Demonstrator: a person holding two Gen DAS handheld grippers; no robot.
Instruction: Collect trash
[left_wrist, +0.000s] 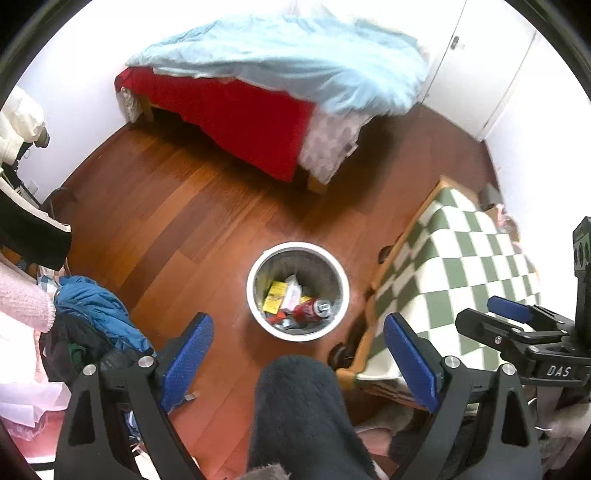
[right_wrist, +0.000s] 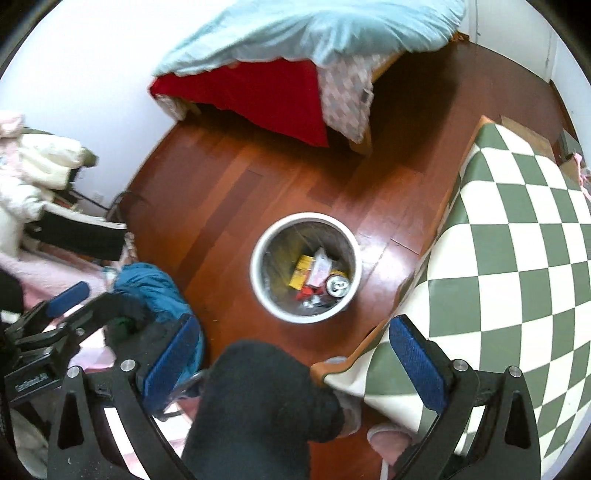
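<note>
A round white-rimmed trash bin (left_wrist: 255, 295) stands on the wooden floor and also shows in the right wrist view (right_wrist: 258, 291). Inside lie a red soda can (left_wrist: 312, 309) (right_wrist: 337, 286), a yellow packet (left_wrist: 275, 295) (right_wrist: 303, 271) and other scraps. My left gripper (left_wrist: 299, 360) is open and empty, held above the floor just short of the bin. My right gripper (right_wrist: 299, 354) is open and empty, also above and short of the bin. Each gripper shows at the edge of the other's view: the right one (left_wrist: 517, 321), the left one (right_wrist: 70, 295).
A table with a green and white checked cloth (right_wrist: 498, 258) (left_wrist: 461, 266) stands to the right of the bin. A bed with a light blue duvet (left_wrist: 288, 62) is behind. A pile of clothes (left_wrist: 92, 310) lies left. A dark-trousered leg (right_wrist: 258, 406) is below the grippers.
</note>
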